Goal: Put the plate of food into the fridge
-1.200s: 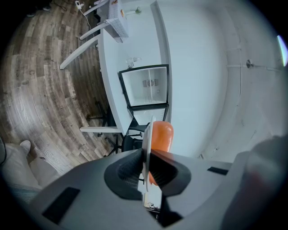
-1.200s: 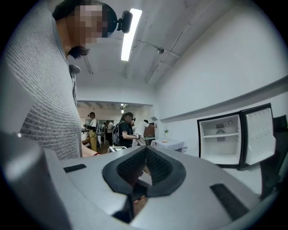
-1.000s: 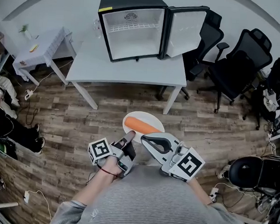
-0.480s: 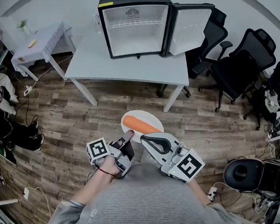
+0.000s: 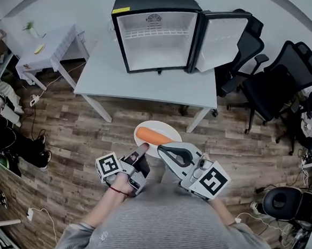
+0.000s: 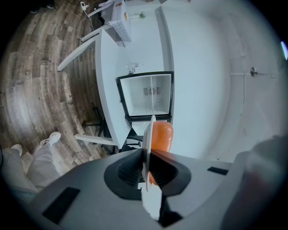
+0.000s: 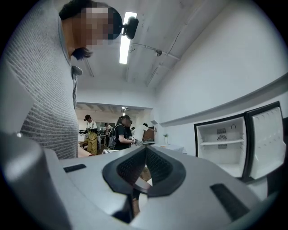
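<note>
head: from above, steeply down | gripper views: close behind own jaws, facing forward | shared: fridge (image 5: 157, 35)

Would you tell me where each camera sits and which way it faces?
Head view: on the person's head, looking steeply down on the left gripper, right gripper, plate and table; the grey sweater shows.
Left gripper view: on that gripper, rolled sideways, facing the open fridge; its jaws clamp the plate's rim.
Right gripper view: on that gripper, facing across the room; jaws together, sweater at left.
All three show the fridge.
</note>
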